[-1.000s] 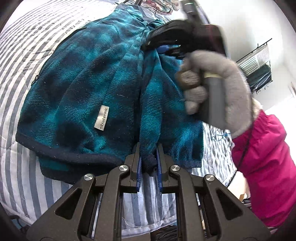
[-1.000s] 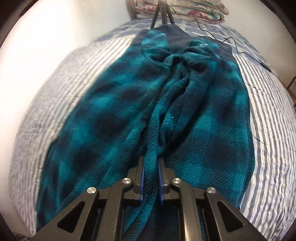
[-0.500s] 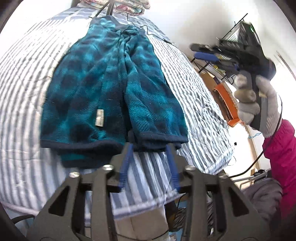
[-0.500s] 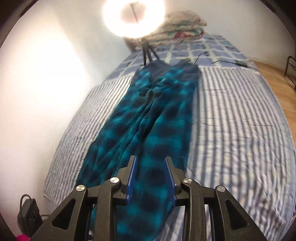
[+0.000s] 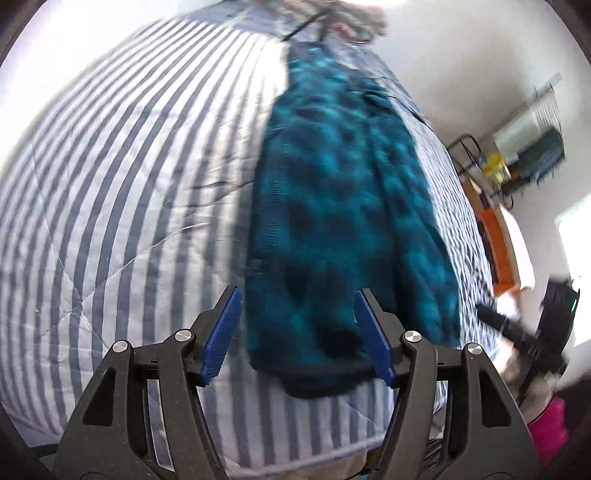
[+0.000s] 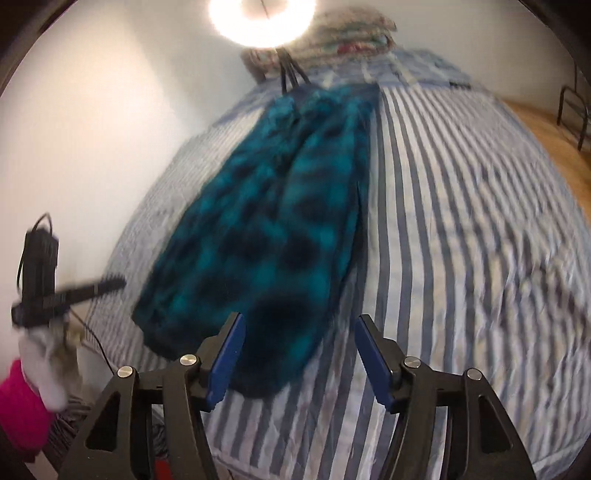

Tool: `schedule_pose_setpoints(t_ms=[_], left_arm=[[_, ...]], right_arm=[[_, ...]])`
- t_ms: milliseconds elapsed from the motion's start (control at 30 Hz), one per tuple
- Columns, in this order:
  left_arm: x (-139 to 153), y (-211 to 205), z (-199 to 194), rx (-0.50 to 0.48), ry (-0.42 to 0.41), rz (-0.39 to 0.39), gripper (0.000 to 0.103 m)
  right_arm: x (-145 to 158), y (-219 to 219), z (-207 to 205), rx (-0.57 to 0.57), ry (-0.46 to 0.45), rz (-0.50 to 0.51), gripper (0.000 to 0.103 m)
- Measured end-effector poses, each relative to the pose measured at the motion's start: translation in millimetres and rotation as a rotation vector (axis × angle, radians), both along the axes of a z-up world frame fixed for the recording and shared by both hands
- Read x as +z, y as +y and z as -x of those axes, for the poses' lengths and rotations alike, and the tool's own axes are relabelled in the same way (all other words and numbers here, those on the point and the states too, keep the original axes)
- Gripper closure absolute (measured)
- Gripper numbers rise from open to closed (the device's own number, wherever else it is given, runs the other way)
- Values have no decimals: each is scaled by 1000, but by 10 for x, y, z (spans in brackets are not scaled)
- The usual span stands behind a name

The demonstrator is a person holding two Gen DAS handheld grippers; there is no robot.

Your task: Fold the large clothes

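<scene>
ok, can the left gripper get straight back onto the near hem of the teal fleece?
Probably yes. The left gripper is opening with nothing between its pads, and the fleece hem lies flat on the striped bedspread just ahead, uncovered.

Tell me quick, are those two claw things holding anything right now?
Left gripper: jaws opening, gripping nothing; teal garment lies free.
Right gripper: jaws opening, gripping nothing.

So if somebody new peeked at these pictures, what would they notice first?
Probably the fuzzy teal-and-black checked garment, stretched long down the middle of the blue-and-white striped bedspread. Next, the glowing round ring light on its stand at the far end of the bed. Then each black gripper's blue finger pads, jaws opening with nothing pinched between them.
</scene>
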State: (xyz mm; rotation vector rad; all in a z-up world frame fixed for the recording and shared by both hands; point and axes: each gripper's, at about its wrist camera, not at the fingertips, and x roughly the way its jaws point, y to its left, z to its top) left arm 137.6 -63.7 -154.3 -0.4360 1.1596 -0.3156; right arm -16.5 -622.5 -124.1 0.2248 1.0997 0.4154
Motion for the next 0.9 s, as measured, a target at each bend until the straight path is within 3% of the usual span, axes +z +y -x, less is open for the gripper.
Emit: schedule_pose_setpoints(t_ms=[167,400,433,467,500,600,700,800,900], left_arm=[[-372,212,-156,71,110,155,38],[-536,52,-299,40,133,158,38],[-553,9,-302,35,129,155,44],[-560,-32,-309,22,128,144,50],[-579,-68,-358,11,135,137,62],[-585,-153,-371,-11,130,117,84],[-465,-188,-353,-6,103,111,89],[-374,-135,-314,15,80,131,89],[-412,-126,-309,2,77,108,89]], right_arm=[[-295,-84,15,-27,90,-106,33],[-529,-17,-116,-16,167,-242,34],[-563,21,-129,-6,178,-252,35],[-604,68,-144,12,194,-260,41],[-637,113,-152,30,206,-269,55],[-636,233,-158,62,204,-239,80],[-482,308,-151,85,177,-157,92],[-393,302,-106,83,158,-99,94],[-507,330,-94,93,171,-73,94]])
